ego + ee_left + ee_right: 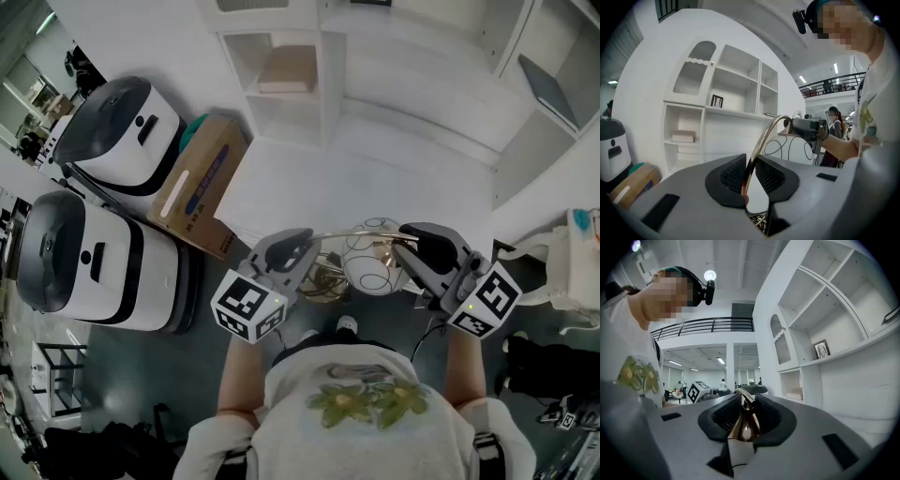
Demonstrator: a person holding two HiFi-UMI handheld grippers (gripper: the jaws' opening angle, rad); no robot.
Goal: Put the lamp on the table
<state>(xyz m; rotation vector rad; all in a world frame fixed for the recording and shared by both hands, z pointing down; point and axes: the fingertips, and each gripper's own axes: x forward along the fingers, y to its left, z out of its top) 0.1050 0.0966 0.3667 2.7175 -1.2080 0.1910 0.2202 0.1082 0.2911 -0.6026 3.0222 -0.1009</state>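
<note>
The lamp (370, 255) hangs before the white surface (309, 187), its gold stem (761, 140) pinched by the left hand-held gripper (305, 253), its top by the right hand-held gripper (409, 246), a cardboard box (197, 183) leaning nearby.

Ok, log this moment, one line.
lamp: held | left hand-held gripper: shut on curved arm | right hand-held gripper: shut on brass neck

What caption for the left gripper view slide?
Left hand-held gripper clamps the lamp by its curved brass arm; right hand-held gripper grips the top, above the globe shade.
</note>
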